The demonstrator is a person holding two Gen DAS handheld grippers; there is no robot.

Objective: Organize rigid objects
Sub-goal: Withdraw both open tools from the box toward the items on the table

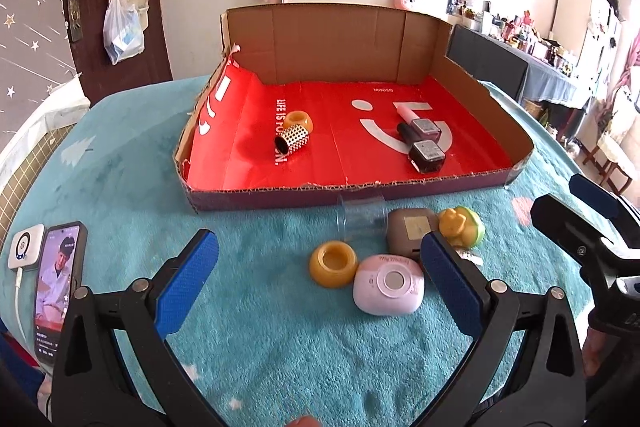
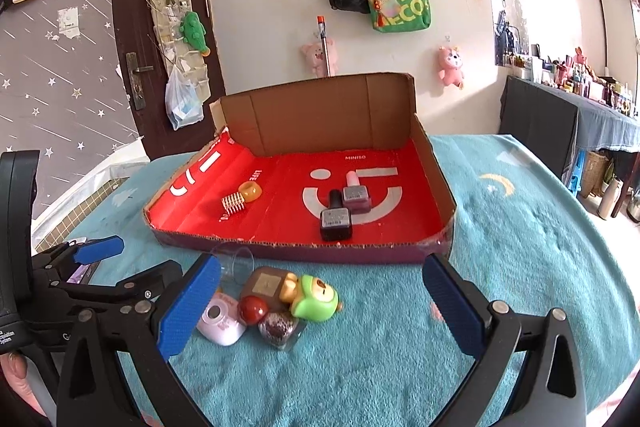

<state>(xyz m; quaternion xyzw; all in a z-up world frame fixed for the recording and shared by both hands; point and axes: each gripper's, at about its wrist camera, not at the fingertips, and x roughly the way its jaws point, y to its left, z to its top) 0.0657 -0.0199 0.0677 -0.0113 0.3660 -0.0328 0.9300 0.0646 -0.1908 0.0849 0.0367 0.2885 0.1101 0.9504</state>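
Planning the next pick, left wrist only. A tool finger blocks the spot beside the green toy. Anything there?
Observer: Yes, a red ball, touching the pink case.
Operator: Only that?
Observer: No. A glittery piece lies next to the ball, in front of the green toy.
Operator: Is the right tool free?
Observer: Yes, it is open and holds nothing.
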